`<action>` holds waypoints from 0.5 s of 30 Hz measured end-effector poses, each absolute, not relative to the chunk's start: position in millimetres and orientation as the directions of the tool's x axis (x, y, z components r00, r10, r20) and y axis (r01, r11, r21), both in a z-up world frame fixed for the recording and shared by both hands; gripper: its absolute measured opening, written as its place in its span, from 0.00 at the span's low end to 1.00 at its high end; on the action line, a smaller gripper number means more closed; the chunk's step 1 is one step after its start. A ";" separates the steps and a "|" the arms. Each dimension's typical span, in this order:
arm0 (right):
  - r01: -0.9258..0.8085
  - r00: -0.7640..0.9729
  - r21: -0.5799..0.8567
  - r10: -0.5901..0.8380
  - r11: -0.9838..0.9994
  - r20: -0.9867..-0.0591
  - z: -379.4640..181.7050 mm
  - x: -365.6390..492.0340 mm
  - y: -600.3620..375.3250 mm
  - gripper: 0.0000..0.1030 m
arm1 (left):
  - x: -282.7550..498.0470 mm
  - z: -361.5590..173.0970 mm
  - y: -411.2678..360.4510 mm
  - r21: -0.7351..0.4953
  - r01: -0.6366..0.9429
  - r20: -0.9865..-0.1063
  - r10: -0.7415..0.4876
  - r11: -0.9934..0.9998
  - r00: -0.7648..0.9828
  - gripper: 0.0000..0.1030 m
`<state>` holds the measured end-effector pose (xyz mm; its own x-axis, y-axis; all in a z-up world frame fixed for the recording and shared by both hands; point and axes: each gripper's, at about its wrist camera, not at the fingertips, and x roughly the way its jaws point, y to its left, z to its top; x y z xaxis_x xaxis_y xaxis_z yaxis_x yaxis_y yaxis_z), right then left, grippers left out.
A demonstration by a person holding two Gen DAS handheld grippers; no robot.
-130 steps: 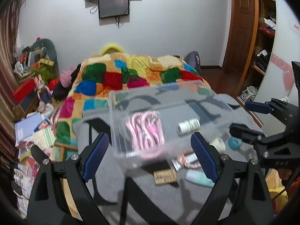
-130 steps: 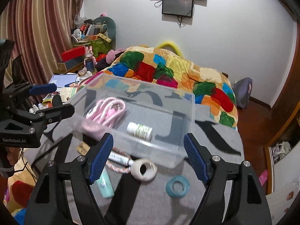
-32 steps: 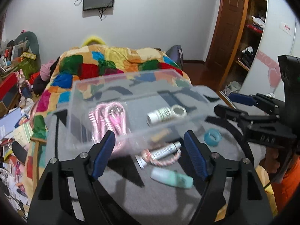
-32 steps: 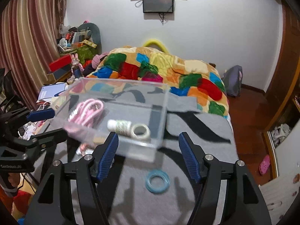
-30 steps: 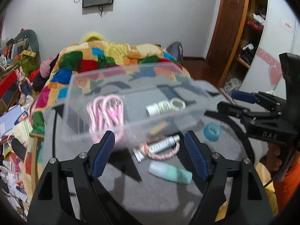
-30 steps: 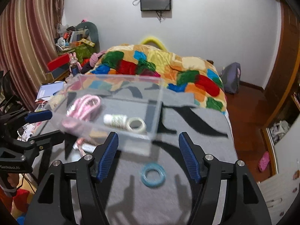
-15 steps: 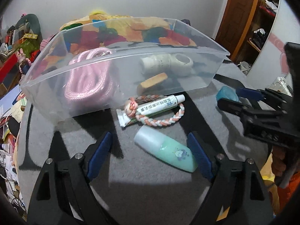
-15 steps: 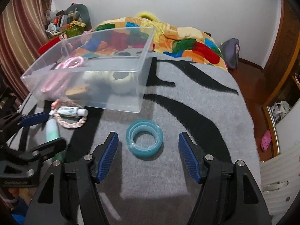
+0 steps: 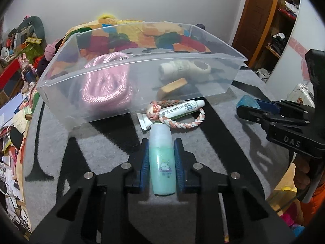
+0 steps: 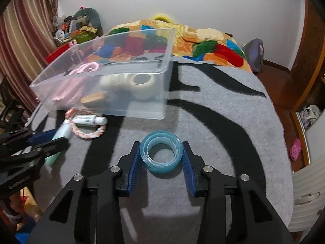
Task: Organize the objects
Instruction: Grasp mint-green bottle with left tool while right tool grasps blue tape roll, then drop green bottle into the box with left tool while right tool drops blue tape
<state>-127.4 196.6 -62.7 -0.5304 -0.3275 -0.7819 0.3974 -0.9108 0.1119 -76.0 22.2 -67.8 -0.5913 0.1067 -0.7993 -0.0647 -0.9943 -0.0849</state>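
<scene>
My left gripper (image 9: 161, 148) is shut on a mint green bottle (image 9: 161, 160) that lies on the grey blanket. My right gripper (image 10: 161, 148) is shut on a blue tape roll (image 10: 161, 151), also low on the blanket. A clear plastic bin (image 9: 182, 60) stands just beyond; it also shows in the right wrist view (image 10: 142, 105). It holds a pink rope (image 9: 107, 85), a white bottle (image 9: 174, 69), a white tape roll (image 9: 201, 67) and a tan block (image 9: 172, 85). A white tube (image 9: 174, 110) and a braided ring (image 9: 182, 124) lie in front of the bin.
The grey and black blanket (image 10: 223, 122) covers the bed's foot, with a patchwork quilt (image 10: 203, 40) behind. Cluttered shelves (image 10: 77, 30) stand at far left. A wooden door and cabinet (image 9: 264, 20) stand at right. The bed edge drops off on the right.
Both grippers came down and forward to the blanket and closed. The left one took hold of the green bottle, the right one the blue tape roll.
</scene>
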 end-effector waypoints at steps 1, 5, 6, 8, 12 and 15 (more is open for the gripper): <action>0.401 -0.531 0.118 -0.335 -0.909 -0.778 -60.6 -124.1 196.1 0.35 | -74.5 -66.8 22.5 -0.089 -0.067 -0.797 0.111 -0.994 -0.594 0.23; 0.421 -0.534 0.139 -0.369 -0.896 -0.761 -49.5 -112.2 193.3 0.35 | -65.6 -55.4 18.0 -0.101 -0.069 -0.777 0.122 -0.993 -0.618 0.23; 0.425 -0.536 0.139 -0.372 -0.894 -0.758 -46.8 -111.5 191.3 0.35 | -64.1 -51.8 16.2 -0.102 -0.067 -0.772 0.121 -0.993 -0.625 0.23; 0.438 -0.544 0.135 -0.382 -0.889 -0.747 -39.0 -108.1 186.8 0.35 | -61.1 -41.2 11.8 -0.107 -0.063 -0.753 0.122 -0.992 -0.646 0.23; 0.460 -0.578 0.112 -0.393 -0.881 -0.715 -21.0 -105.0 176.8 0.35 | -58.6 -19.1 2.8 -0.122 -0.060 -0.715 0.129 -0.991 -0.687 0.23; 0.464 -0.605 0.111 -0.406 -0.879 -0.685 -5.1 -107.6 171.7 0.35 | -60.5 -2.2 -2.9 -0.118 -0.058 -0.687 0.123 -0.991 -0.716 0.23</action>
<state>-107.6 171.7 -5.1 -0.6048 -0.4056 -0.6854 0.4637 -0.8790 0.1109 -60.5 -2.9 -2.2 -0.7164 0.1233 -0.6867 -0.0576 -0.9914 -0.1179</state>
